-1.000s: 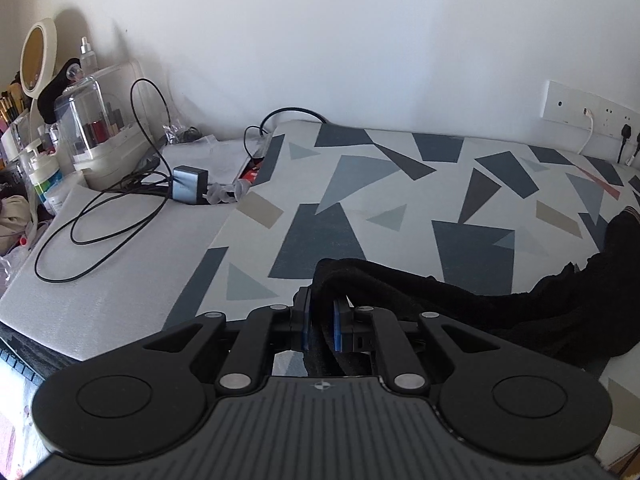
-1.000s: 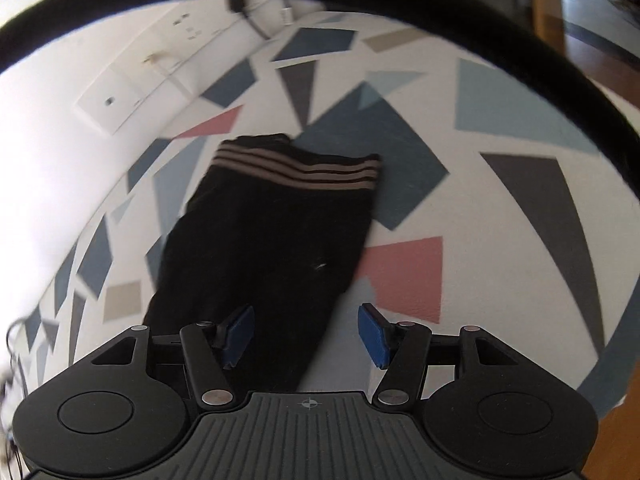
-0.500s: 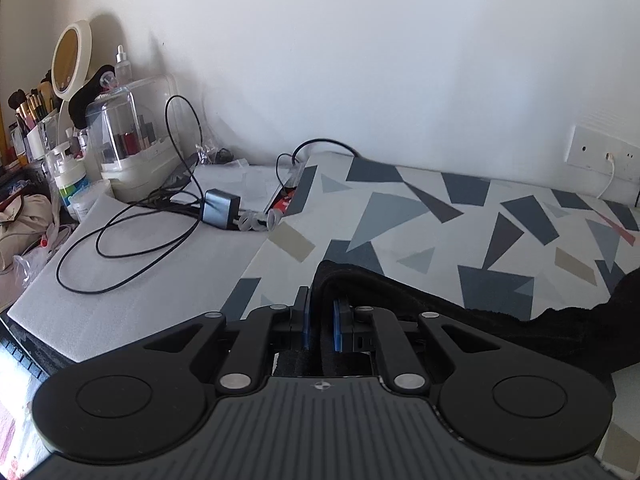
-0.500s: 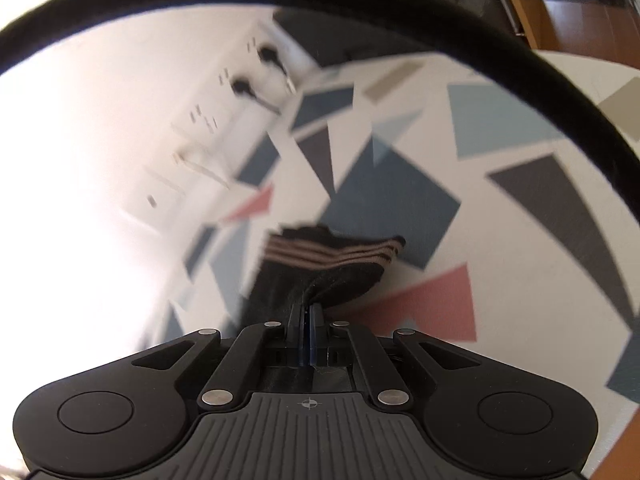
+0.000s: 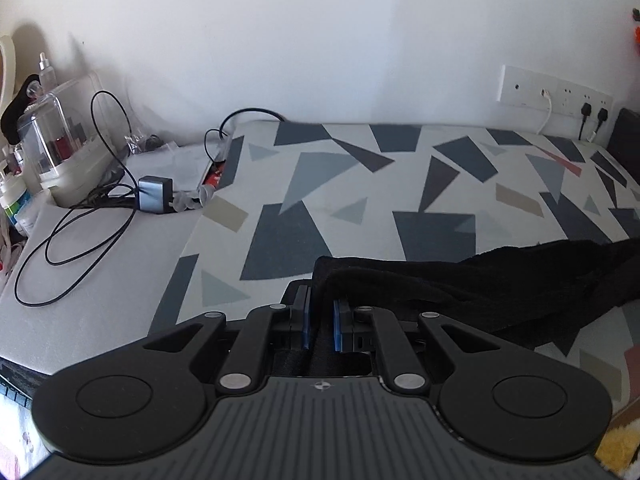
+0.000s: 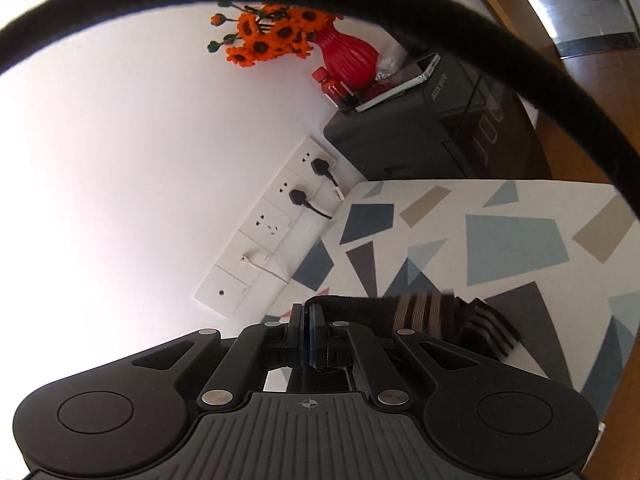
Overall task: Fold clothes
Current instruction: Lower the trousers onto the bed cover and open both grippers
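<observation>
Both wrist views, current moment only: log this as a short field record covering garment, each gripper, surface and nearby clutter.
garment: black garment with tan striped cuff, stretched between the two grippers
left gripper: shut on a bunched black edge
right gripper: shut on the garment beside the striped cuff
surface: geometric-patterned cover
clutter: charger block and looped black cable at left; red vase of orange flowers by the wall sockets
fold state: cannot tell
</observation>
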A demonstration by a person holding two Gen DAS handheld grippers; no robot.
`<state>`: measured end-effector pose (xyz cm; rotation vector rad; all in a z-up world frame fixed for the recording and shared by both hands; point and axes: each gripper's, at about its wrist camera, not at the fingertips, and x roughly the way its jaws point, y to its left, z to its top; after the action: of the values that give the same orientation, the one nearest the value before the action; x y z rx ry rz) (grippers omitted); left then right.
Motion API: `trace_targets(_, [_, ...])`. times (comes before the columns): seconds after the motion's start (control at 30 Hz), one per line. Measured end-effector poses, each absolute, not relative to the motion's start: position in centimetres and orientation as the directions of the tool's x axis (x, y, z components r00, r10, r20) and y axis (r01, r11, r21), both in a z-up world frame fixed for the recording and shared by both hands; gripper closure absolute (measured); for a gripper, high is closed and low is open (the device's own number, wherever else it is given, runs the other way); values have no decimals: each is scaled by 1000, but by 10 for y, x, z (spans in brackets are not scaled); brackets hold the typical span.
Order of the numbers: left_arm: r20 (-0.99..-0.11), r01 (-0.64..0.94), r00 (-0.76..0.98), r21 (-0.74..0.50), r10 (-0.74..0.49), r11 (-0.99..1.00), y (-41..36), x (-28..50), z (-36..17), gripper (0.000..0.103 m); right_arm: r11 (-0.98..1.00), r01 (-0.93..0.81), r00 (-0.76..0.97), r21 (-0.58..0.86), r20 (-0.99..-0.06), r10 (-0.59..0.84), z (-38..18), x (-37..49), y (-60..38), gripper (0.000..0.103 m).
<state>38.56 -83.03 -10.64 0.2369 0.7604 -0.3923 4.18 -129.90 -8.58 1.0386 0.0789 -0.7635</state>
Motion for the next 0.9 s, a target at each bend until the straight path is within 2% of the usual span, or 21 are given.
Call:
trace_targets(0.17, [-751,475,593,36,-290,879,-829,394,-109,92,311,651,732,692,-464,-499,-79,62,-1311,101])
trace_targets(0.27, [-707,538,649,164,-282,827,-851,416,-103,92,404,679,728,614,-491,-478,-70,110,-1325,101])
trace_targets(0.33, [-664,502,707,228,-244,834,-867,436,-102,88,499,654,756,569,-454,-472,-58,153,-1338,100])
trace_targets(0.37, [-640,482,734,258,-225,837,-876,447,-102,75,520,646,762,559,-440,-475,-56,172,-1346,100])
trace_targets(0.4, [-634,442,752,284,-179,850,-884,454,-103,41,539,639,768,549,-426,-478,-54,191,-1354,91])
trace_targets(0.43, [-627,401,768,310,-132,862,-893,461,-104,22,518,662,748,542,-430,-506,-54,200,-1357,64])
trace_targets(0.47, [-623,388,772,308,-124,869,-896,462,-104,6,494,685,725,535,-435,-534,-54,209,-1360,49])
trace_targets(0.5, [-625,409,767,297,-148,863,-896,458,-106,6,489,693,718,530,-448,-532,-58,210,-1359,36])
trace_targets(0.57, [-646,459,741,288,-184,840,-895,449,-113,6,482,705,707,520,-474,-525,-67,213,-1355,39])
trace_targets(0.73, [-744,514,657,324,-122,794,-879,429,-156,6,466,773,628,430,-624,-465,-118,185,-1337,39])
trace_targets(0.83, [-806,509,586,280,-88,814,-866,427,-176,6,394,831,544,394,-723,-425,-151,166,-1327,40])
trace_targets(0.9, [-814,497,574,261,-88,828,-864,427,-180,6,361,854,504,375,-769,-392,-167,158,-1312,40])
